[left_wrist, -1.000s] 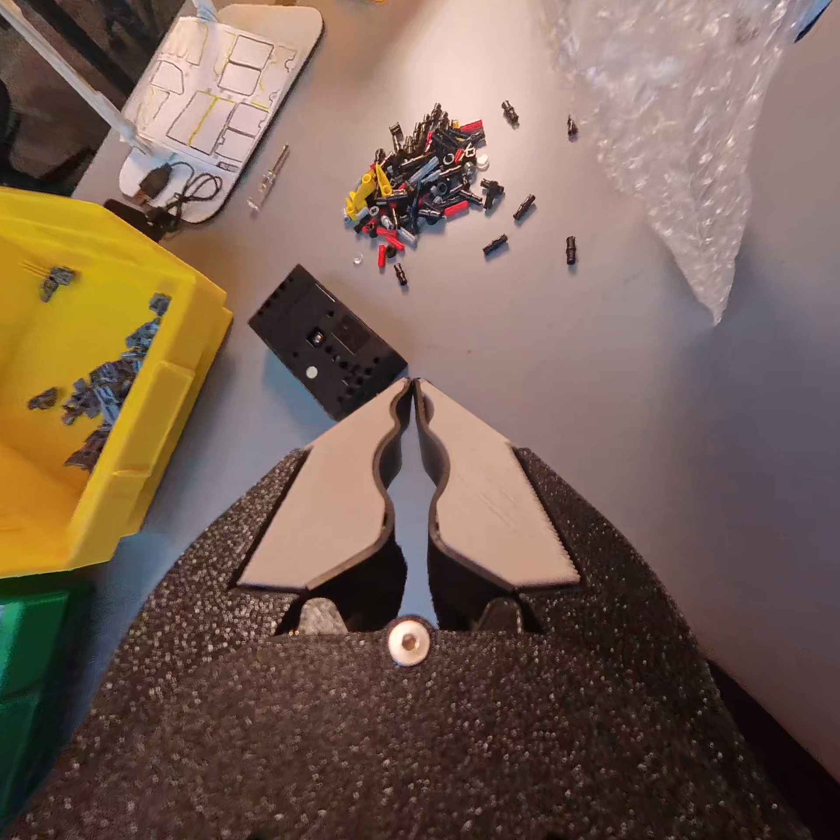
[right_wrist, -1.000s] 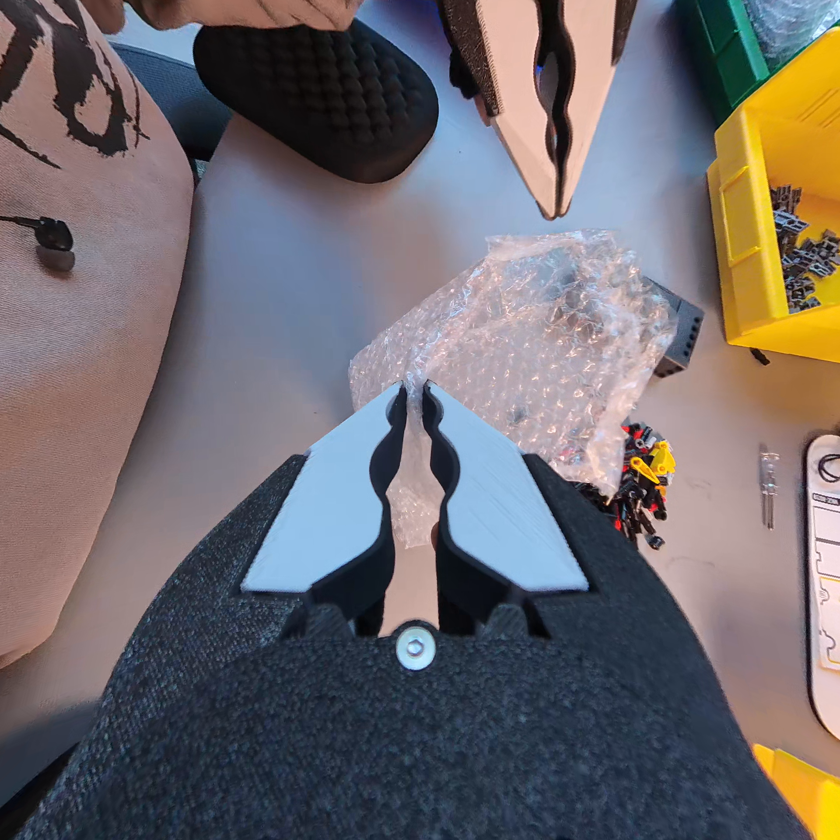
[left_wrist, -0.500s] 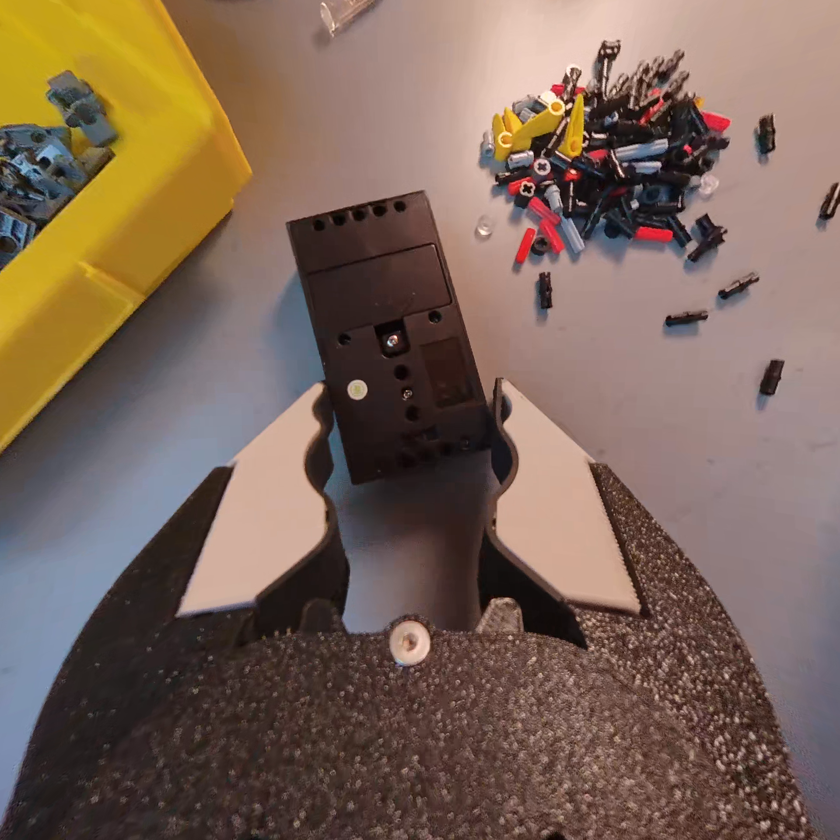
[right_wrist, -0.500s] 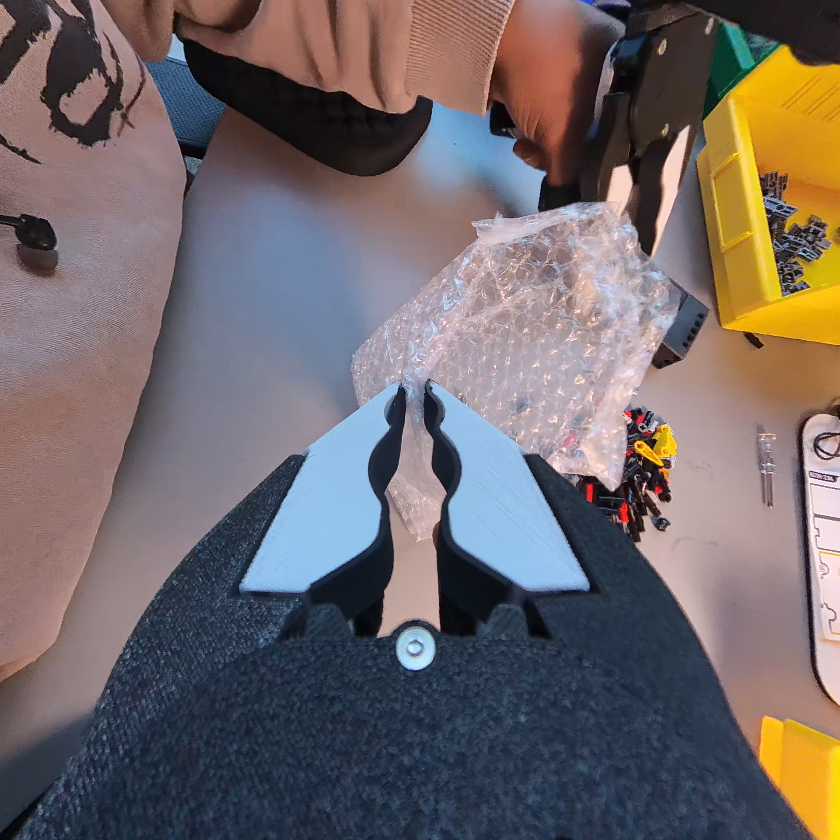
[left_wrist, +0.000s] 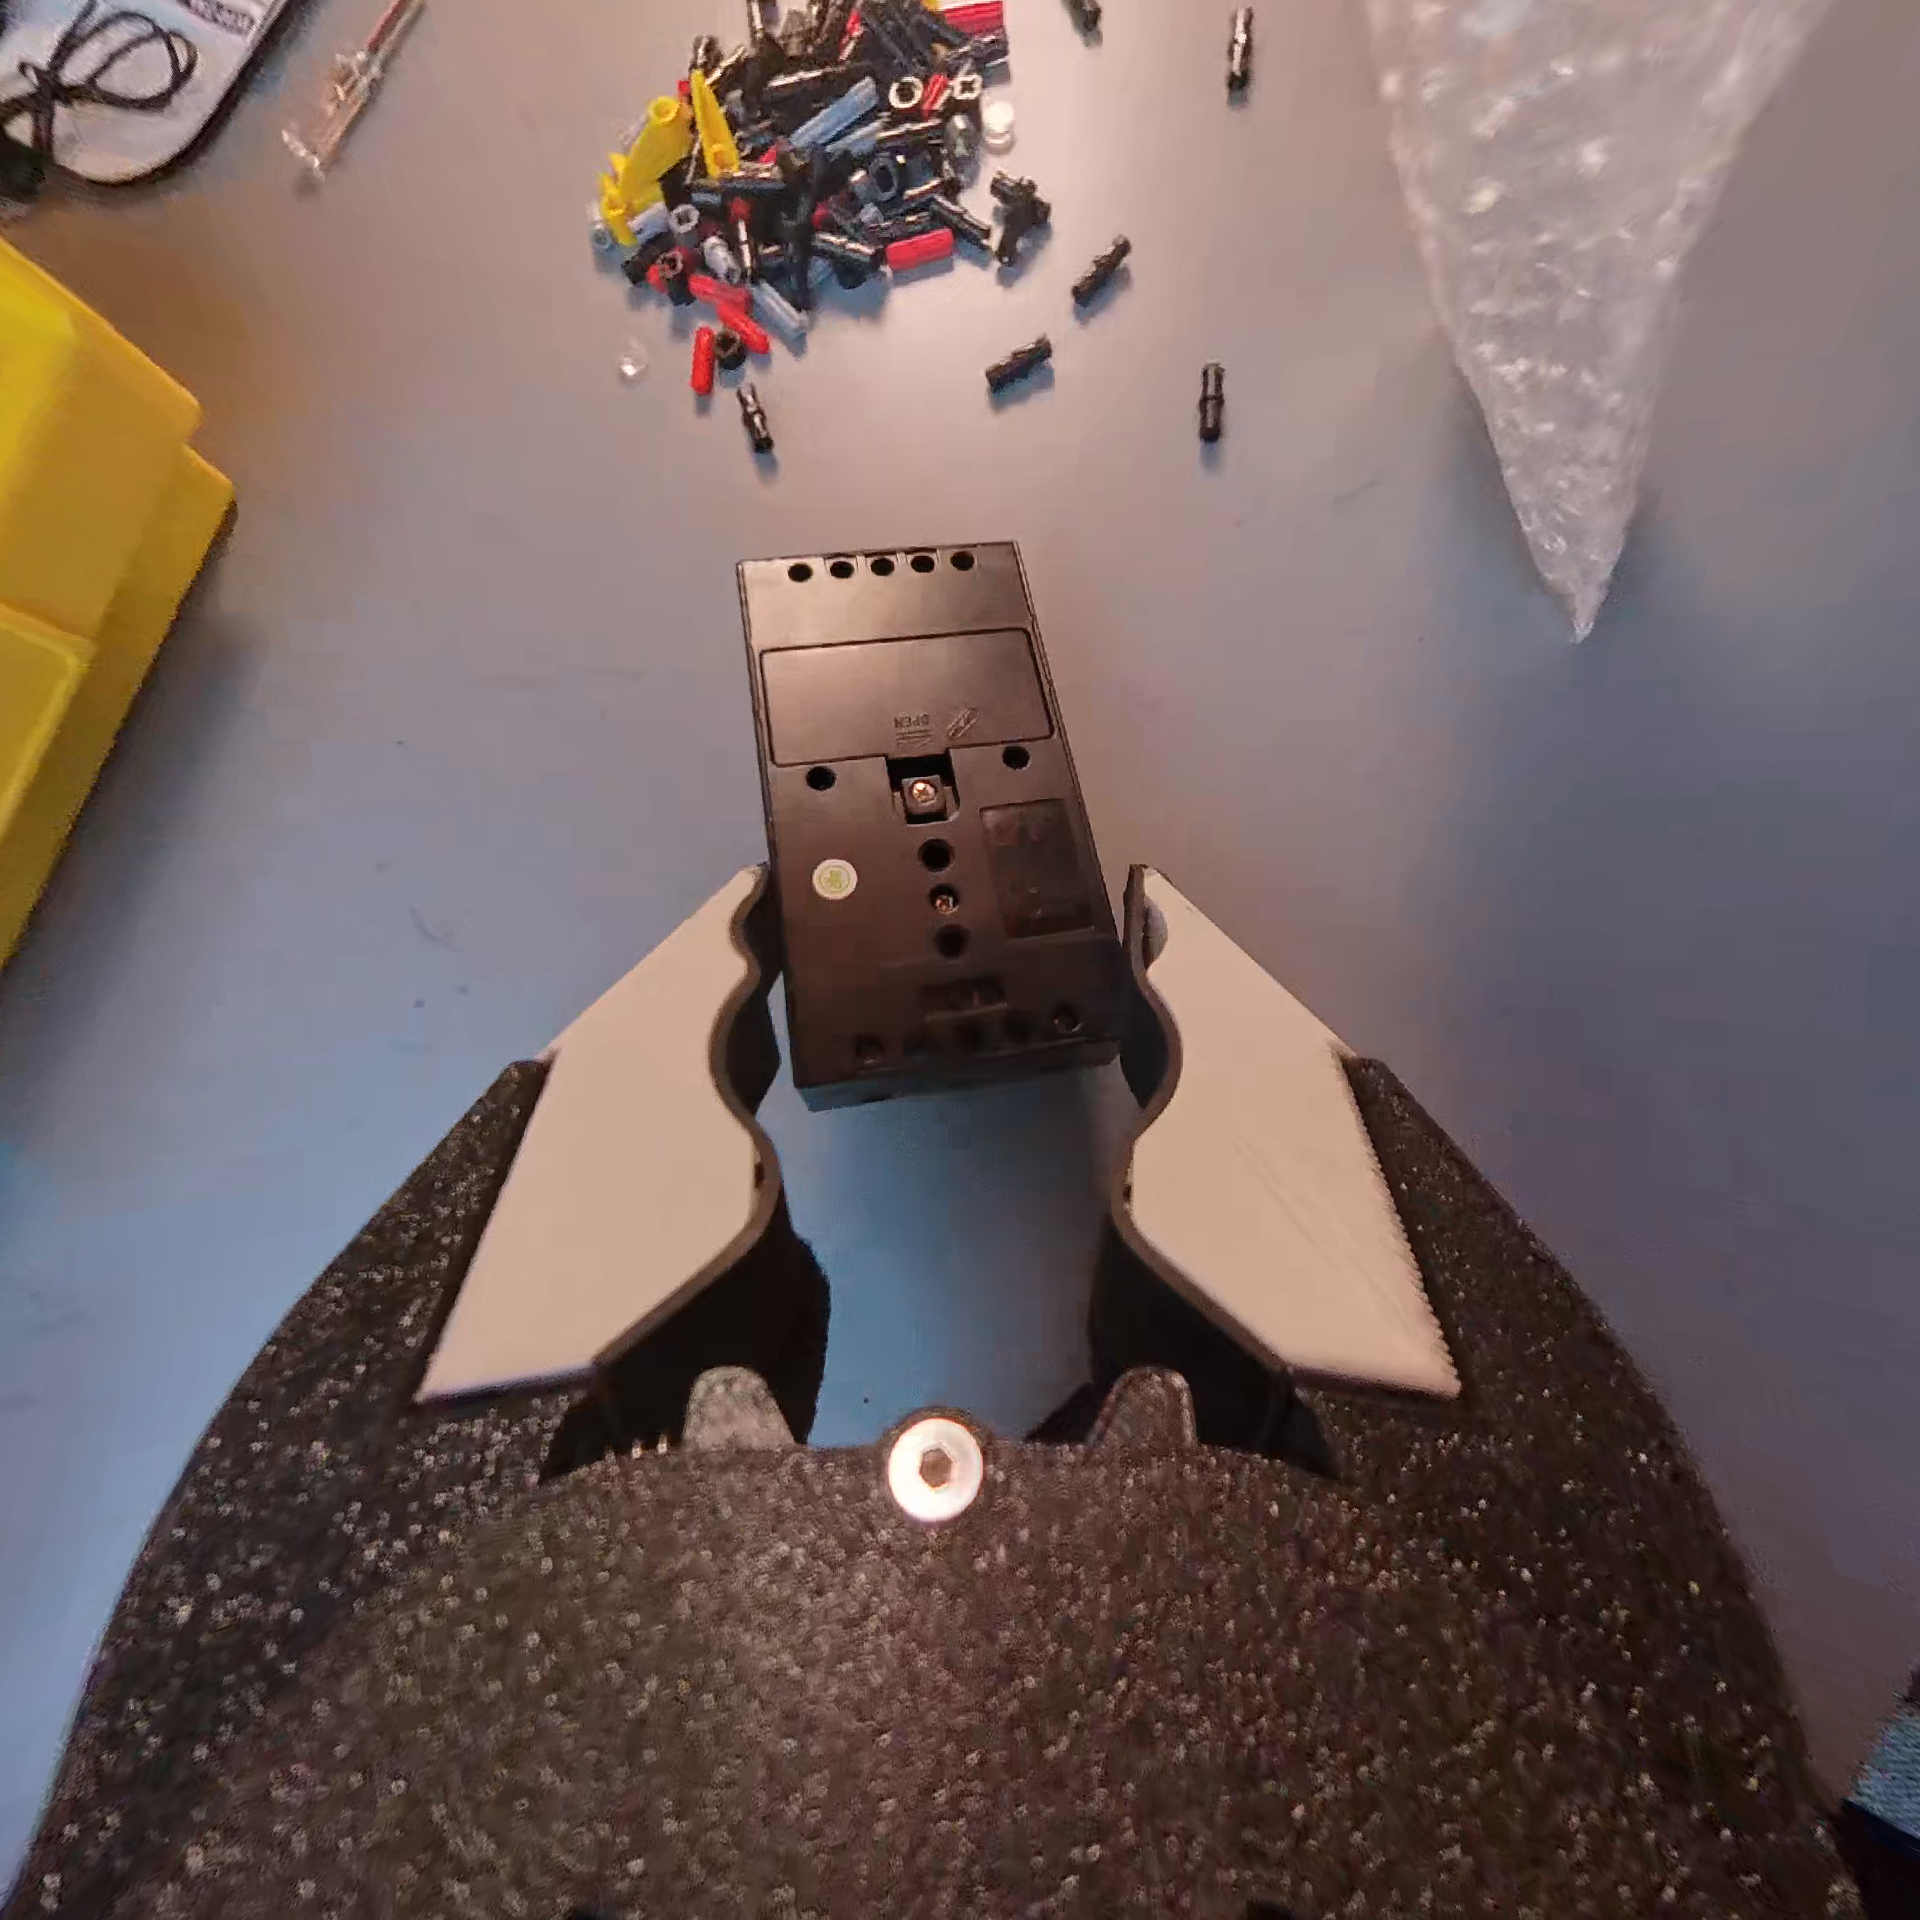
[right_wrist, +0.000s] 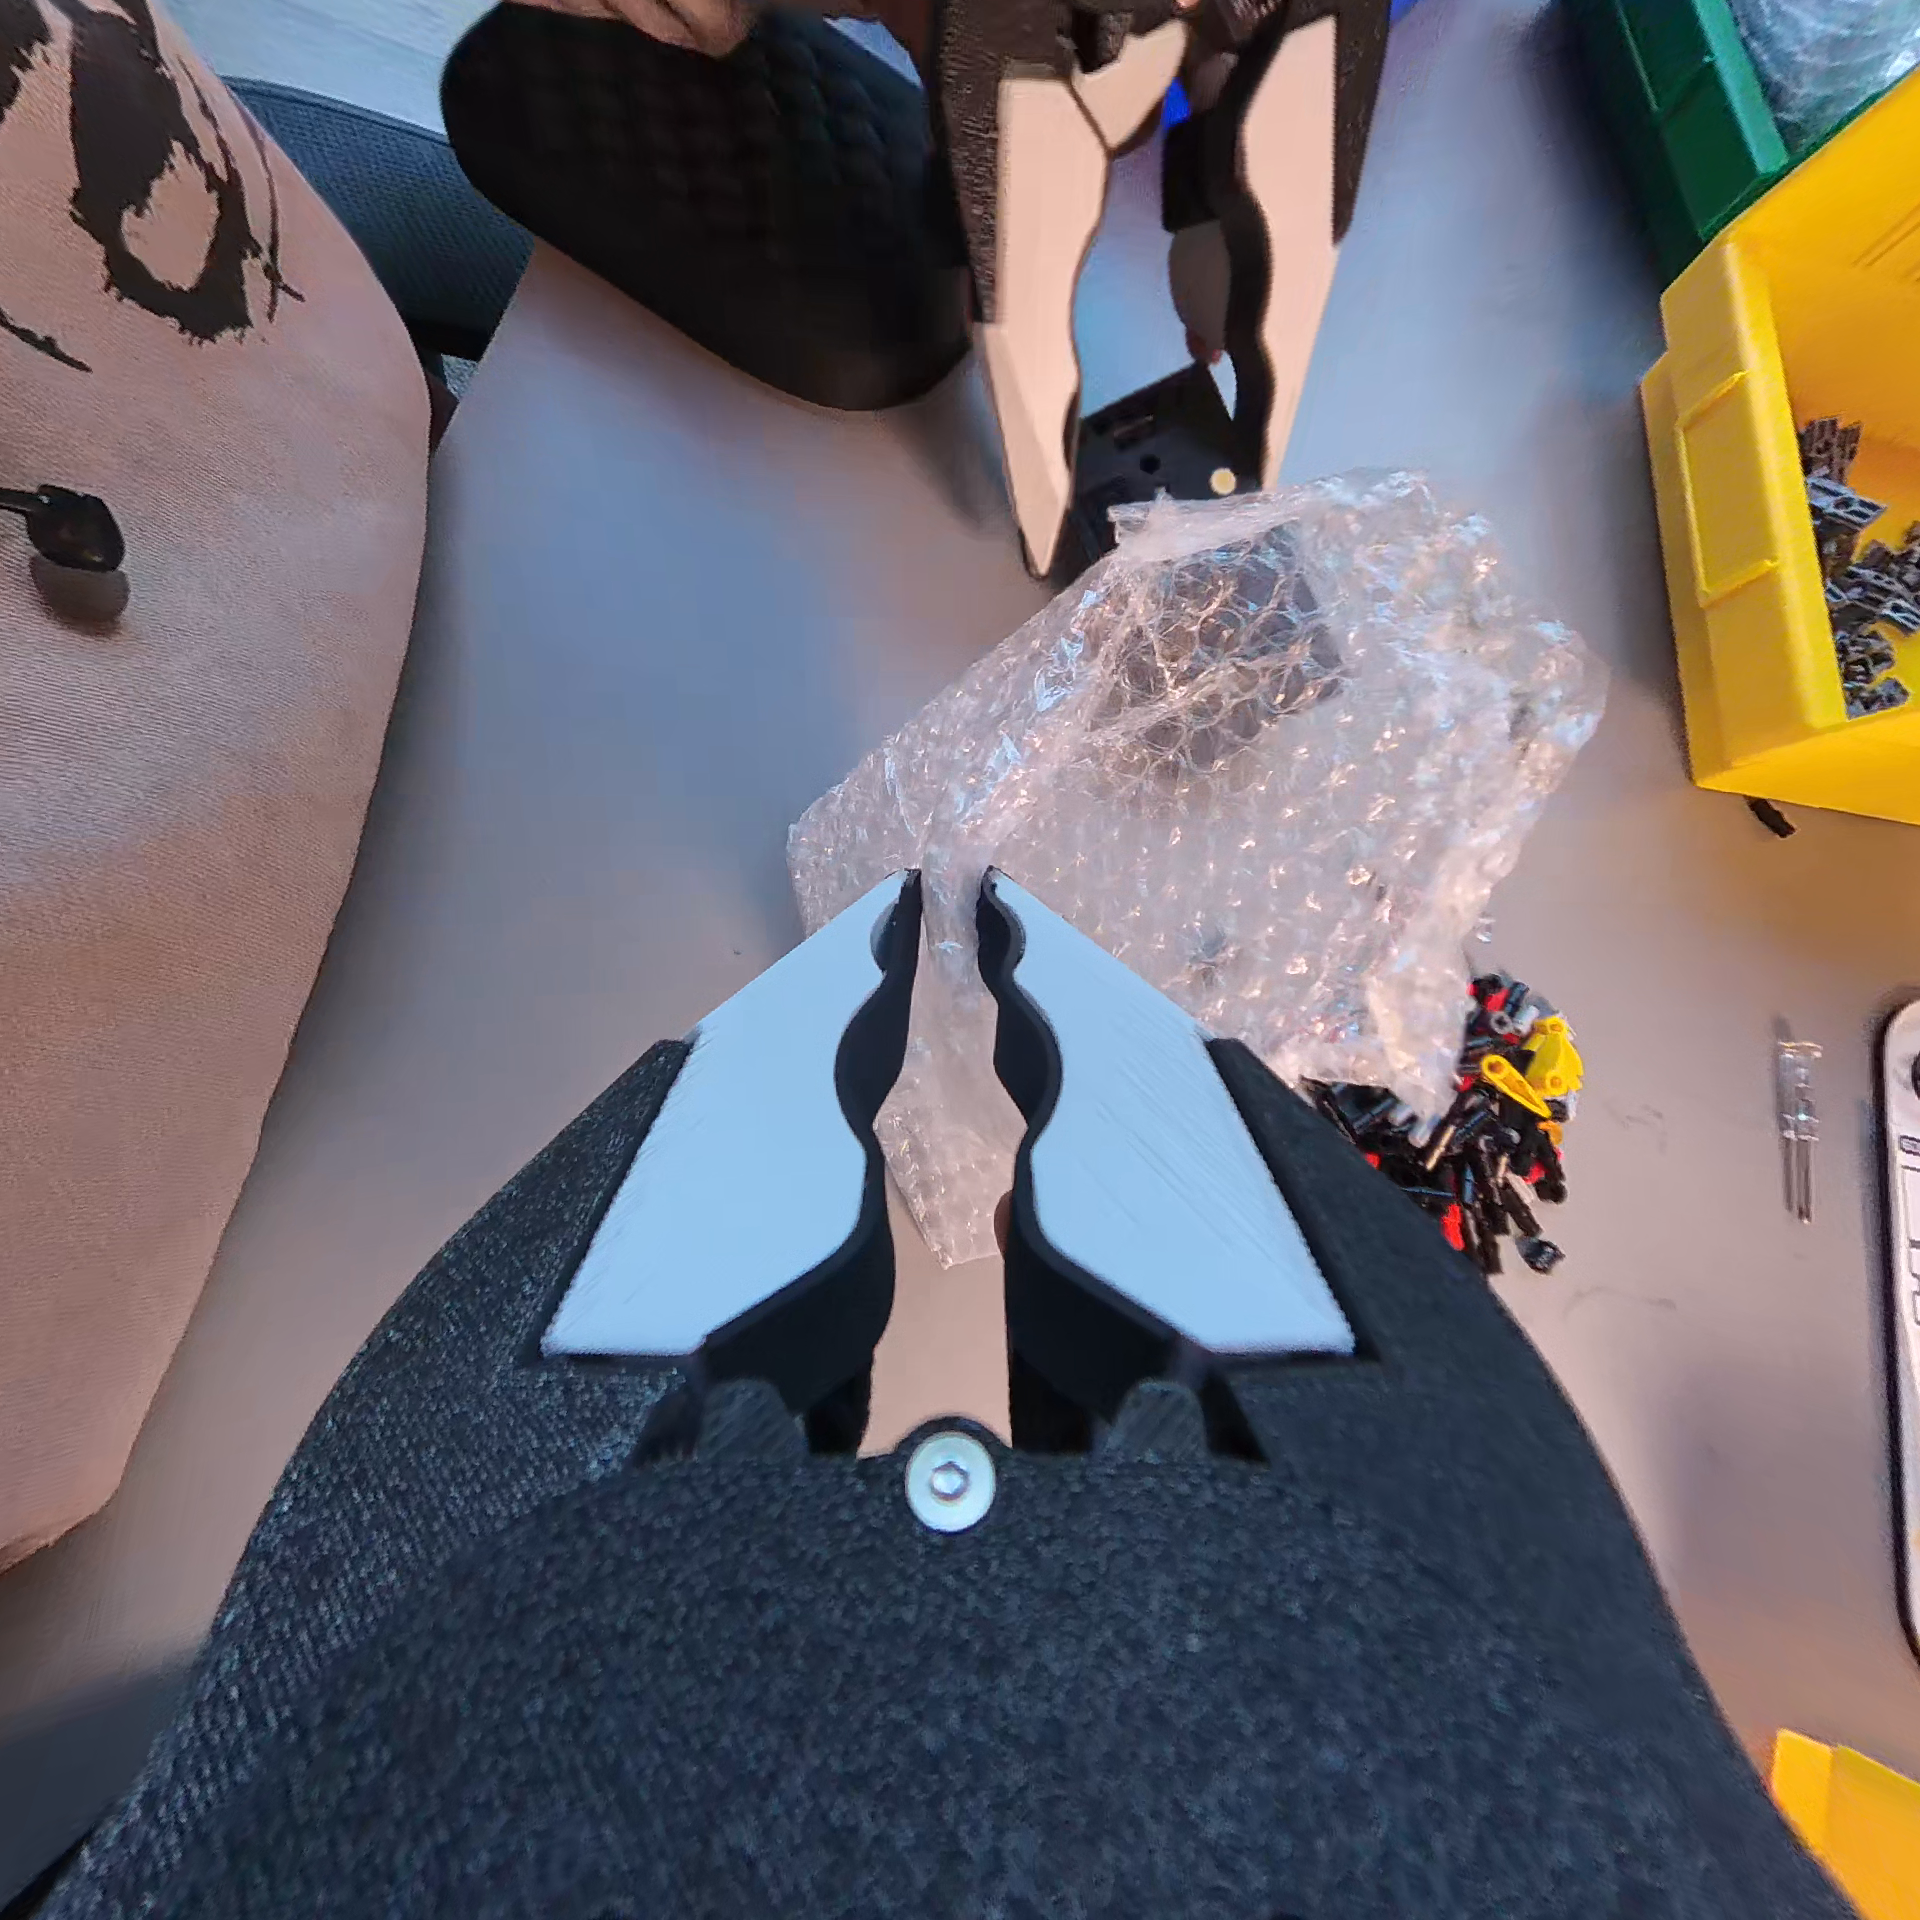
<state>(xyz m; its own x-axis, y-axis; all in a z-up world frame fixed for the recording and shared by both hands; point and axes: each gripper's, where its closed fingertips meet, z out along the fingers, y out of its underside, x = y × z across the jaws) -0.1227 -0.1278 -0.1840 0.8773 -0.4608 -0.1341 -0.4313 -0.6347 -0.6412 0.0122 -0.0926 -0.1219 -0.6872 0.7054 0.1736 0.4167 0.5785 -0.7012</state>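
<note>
My left gripper (left_wrist: 945, 883) is closed on the sides of a black rectangular box (left_wrist: 914, 727) with holes and a screw on its top face; one finger (left_wrist: 644, 1122) is on each side. From the right wrist view this gripper (right_wrist: 1148, 520) and the box (right_wrist: 1132, 447) sit behind the bubble wrap. My right gripper (right_wrist: 951, 878) is shut on a corner of the clear bubble wrap (right_wrist: 1247, 779), which bulges up above the grey table. The wrap also shows in the left wrist view (left_wrist: 1558, 260).
A pile of small black, red, yellow and grey pins (left_wrist: 821, 177) lies beyond the box. A yellow bin (right_wrist: 1745, 499) with grey parts and a green bin (right_wrist: 1683, 114) stand by. A person's clothing (right_wrist: 156, 727) and a black padded armrest (right_wrist: 707, 187) border the table. The gap from one gripper's tips to the other's is roughly 15 centimetres.
My left gripper opened, came down over the black box and closed on its sides. The box has swung round and shifted away from the yellow bin. My right gripper has kept its hold on the wrap.
</note>
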